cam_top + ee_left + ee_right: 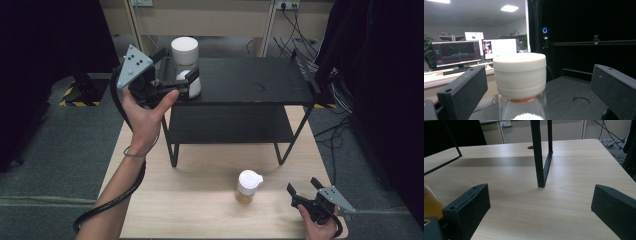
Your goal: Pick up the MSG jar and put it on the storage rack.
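Observation:
A jar with a white lid [184,49] and a clear glass body stands at the left end of the black shelf's top board [250,75]. My left gripper [182,64] reaches in from the left, open, one jaw on each side of the jar. In the left gripper view the jar [520,75] stands between the jaws with a gap on both sides. A second jar [248,186], white-lidded with amber contents, stands on the wooden table [200,200]. My right gripper [303,185] rests open at the table's front right, with nothing between its jaws.
The black two-tier shelf stands on thin legs [541,165] on the far half of the table. In the right gripper view the amber jar [430,205] sits at the left edge. Cables [305,30] lie on the floor behind the shelf.

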A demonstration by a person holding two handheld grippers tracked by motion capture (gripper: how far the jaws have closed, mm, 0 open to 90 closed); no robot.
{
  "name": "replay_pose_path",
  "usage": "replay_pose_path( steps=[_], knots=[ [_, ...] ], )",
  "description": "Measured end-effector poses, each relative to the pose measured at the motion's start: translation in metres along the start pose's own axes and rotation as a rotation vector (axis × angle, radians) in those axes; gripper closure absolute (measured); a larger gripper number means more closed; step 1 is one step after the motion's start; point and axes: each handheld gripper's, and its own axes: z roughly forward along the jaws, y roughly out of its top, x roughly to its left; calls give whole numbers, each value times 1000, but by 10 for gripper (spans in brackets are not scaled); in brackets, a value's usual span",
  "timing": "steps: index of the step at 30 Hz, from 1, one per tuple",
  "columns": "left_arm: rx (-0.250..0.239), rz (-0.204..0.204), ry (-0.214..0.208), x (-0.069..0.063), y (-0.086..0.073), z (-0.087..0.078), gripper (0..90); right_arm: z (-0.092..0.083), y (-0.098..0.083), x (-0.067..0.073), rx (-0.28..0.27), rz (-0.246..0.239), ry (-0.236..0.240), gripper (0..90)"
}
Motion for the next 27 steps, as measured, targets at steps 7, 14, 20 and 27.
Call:
replay_pose_path(
  steps=[7,14,20,27],
  knots=[
    [-6,20,-15,-5,-17,-18,1,0,0,0,2,-3,0,19],
    [-14,16,-64,-12,-41,-41,2,0,0,0,2,-2,1,4],
    [-29,7,-87,-17,-54,-55,1,1,0,1,2,-1,6,4],
    [-31,13,-103,-25,-69,-70,0,1,0,2,3,-9,2,4]
  ],
)
